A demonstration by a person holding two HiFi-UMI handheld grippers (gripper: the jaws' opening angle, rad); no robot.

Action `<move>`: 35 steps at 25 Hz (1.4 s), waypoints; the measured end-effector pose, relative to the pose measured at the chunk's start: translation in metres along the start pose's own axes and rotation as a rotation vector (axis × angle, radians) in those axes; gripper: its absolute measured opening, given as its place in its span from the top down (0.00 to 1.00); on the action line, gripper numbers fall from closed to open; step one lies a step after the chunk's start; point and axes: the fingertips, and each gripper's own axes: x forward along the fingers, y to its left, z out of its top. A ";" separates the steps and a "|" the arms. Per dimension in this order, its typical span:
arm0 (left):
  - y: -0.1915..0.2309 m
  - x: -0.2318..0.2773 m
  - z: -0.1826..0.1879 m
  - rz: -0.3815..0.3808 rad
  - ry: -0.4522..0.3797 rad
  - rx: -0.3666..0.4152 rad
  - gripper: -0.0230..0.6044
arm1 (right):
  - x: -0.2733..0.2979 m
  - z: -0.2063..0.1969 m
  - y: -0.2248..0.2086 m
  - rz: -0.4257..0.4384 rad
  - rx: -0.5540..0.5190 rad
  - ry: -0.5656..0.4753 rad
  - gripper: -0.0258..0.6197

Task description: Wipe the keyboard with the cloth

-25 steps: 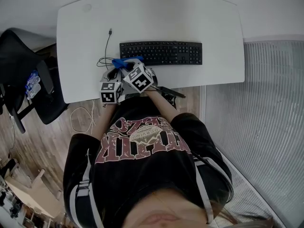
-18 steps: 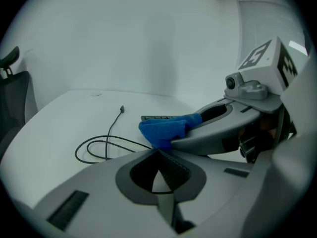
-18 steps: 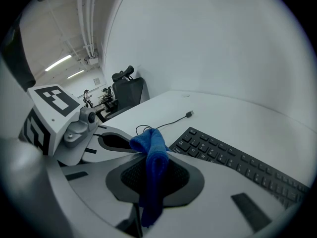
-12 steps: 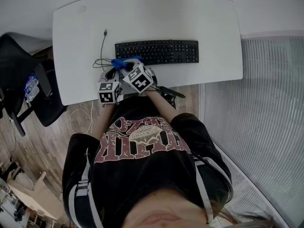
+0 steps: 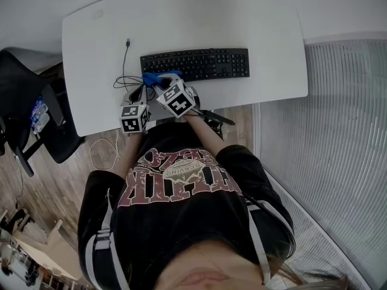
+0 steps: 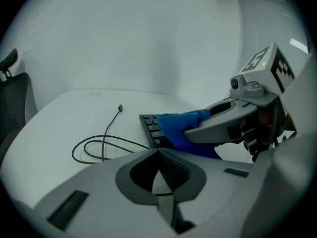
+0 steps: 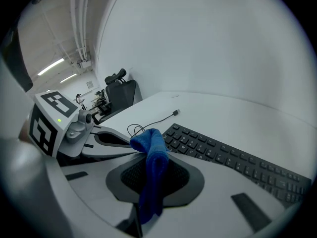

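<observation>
A black keyboard [image 5: 195,64] lies across the white desk [image 5: 254,23]. My right gripper [image 5: 158,81] is shut on a blue cloth [image 5: 153,78], held at the keyboard's near left corner. In the right gripper view the blue cloth [image 7: 150,158] hangs folded between the jaws of the right gripper [image 7: 150,153], with the keyboard [image 7: 233,160] just ahead. My left gripper [image 5: 139,92] sits close beside it on the left, shut with nothing in it. In the left gripper view, the left gripper [image 6: 158,151] points at the blue cloth [image 6: 179,129] and the keyboard corner [image 6: 150,125].
A thin black cable [image 5: 125,69] loops on the desk left of the keyboard, and the cable [image 6: 97,146] also shows in the left gripper view. A black office chair [image 5: 27,95] stands left of the desk. The desk's near edge [image 5: 254,101] is close behind the grippers.
The head camera has shifted, so the desk sits a little further left in view. The right gripper and cloth have edged slightly right along the keyboard's near left corner.
</observation>
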 end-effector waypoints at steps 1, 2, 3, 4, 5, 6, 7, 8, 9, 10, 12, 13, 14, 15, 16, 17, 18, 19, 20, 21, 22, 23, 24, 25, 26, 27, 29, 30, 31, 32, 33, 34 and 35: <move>-0.001 0.000 0.000 0.001 -0.001 0.000 0.92 | -0.002 -0.001 -0.002 -0.005 0.003 -0.001 0.86; -0.001 0.000 0.001 0.003 -0.001 0.000 0.92 | -0.005 -0.002 -0.005 -0.010 0.005 -0.002 0.86; -0.002 -0.001 0.001 0.004 -0.001 0.000 0.92 | -0.007 -0.003 -0.007 -0.016 0.009 -0.002 0.86; -0.002 -0.001 0.002 0.006 0.000 0.000 0.92 | -0.009 -0.003 -0.008 -0.021 0.012 -0.001 0.86; -0.002 -0.002 0.003 0.008 0.000 0.000 0.92 | -0.011 -0.004 -0.010 -0.026 0.016 0.000 0.86; -0.001 -0.002 0.003 0.010 0.000 -0.001 0.92 | -0.012 -0.005 -0.012 -0.031 0.019 0.000 0.86; 0.000 -0.001 0.003 0.012 0.000 -0.002 0.92 | -0.012 -0.006 -0.014 -0.036 0.023 0.000 0.86; 0.001 0.000 0.002 0.014 0.002 -0.002 0.92 | -0.013 -0.008 -0.016 -0.041 0.027 0.001 0.86; 0.001 0.000 0.001 0.016 0.004 -0.003 0.92 | -0.014 -0.009 -0.018 -0.046 0.030 0.001 0.86; 0.003 0.001 0.000 0.018 0.005 -0.004 0.92 | -0.014 -0.011 -0.019 -0.052 0.032 0.002 0.86; 0.005 0.000 -0.001 0.025 0.005 -0.008 0.92 | -0.017 -0.013 -0.023 -0.062 0.035 0.003 0.86; 0.005 0.000 -0.002 0.028 0.005 -0.009 0.92 | -0.019 -0.014 -0.026 -0.067 0.038 0.004 0.86; 0.006 -0.001 -0.003 0.031 0.005 -0.010 0.92 | -0.020 -0.016 -0.028 -0.072 0.043 0.005 0.86; 0.007 -0.001 -0.003 0.033 0.006 -0.010 0.92 | -0.022 -0.017 -0.030 -0.077 0.047 0.006 0.86; 0.008 -0.001 -0.004 0.035 0.007 -0.010 0.92 | -0.023 -0.018 -0.032 -0.083 0.051 0.006 0.86; 0.010 0.000 -0.004 0.037 0.008 -0.011 0.92 | -0.023 -0.019 -0.035 -0.090 0.053 0.008 0.86; 0.011 0.000 -0.005 0.039 0.010 -0.011 0.92 | -0.024 -0.020 -0.037 -0.097 0.055 0.010 0.86; 0.011 0.000 -0.005 0.042 0.011 -0.012 0.92 | -0.026 -0.022 -0.039 -0.103 0.057 0.012 0.86; 0.011 0.001 -0.005 0.045 0.012 -0.013 0.92 | -0.028 -0.023 -0.042 -0.108 0.060 0.013 0.86; 0.011 0.001 -0.004 0.048 0.012 -0.014 0.92 | -0.030 -0.025 -0.045 -0.113 0.064 0.012 0.86; 0.010 0.001 -0.004 0.051 0.012 -0.014 0.92 | -0.034 -0.026 -0.048 -0.118 0.068 0.011 0.86; 0.009 0.000 -0.003 0.054 0.012 -0.015 0.92 | -0.037 -0.027 -0.050 -0.123 0.072 0.011 0.86; 0.008 0.000 -0.002 0.056 0.013 -0.014 0.92 | -0.041 -0.029 -0.053 -0.128 0.076 0.010 0.86; 0.007 0.000 -0.001 0.058 0.014 -0.013 0.92 | -0.044 -0.030 -0.056 -0.133 0.080 0.010 0.86; 0.007 0.000 -0.001 0.060 0.016 -0.012 0.92 | -0.046 -0.032 -0.058 -0.137 0.084 0.010 0.86; 0.007 0.000 -0.002 0.061 0.017 -0.012 0.92 | -0.048 -0.034 -0.060 -0.142 0.087 0.011 0.86; 0.008 0.001 -0.003 0.065 0.019 -0.013 0.92 | -0.051 -0.037 -0.066 -0.154 0.093 0.012 0.86; 0.008 0.001 -0.003 0.066 0.020 -0.013 0.92 | -0.053 -0.039 -0.069 -0.160 0.098 0.012 0.86; 0.008 0.001 -0.003 0.068 0.020 -0.013 0.92 | -0.056 -0.040 -0.072 -0.166 0.104 0.012 0.86; 0.007 0.002 -0.002 0.069 0.020 -0.012 0.92 | -0.059 -0.042 -0.075 -0.172 0.111 0.010 0.86; 0.006 0.002 -0.001 0.070 0.019 -0.011 0.92 | -0.063 -0.043 -0.079 -0.179 0.117 0.009 0.86; 0.005 0.002 0.000 0.071 0.018 -0.011 0.92 | -0.067 -0.045 -0.082 -0.186 0.122 0.009 0.86; 0.004 0.001 0.001 0.073 0.017 -0.012 0.92 | -0.071 -0.046 -0.085 -0.192 0.126 0.008 0.86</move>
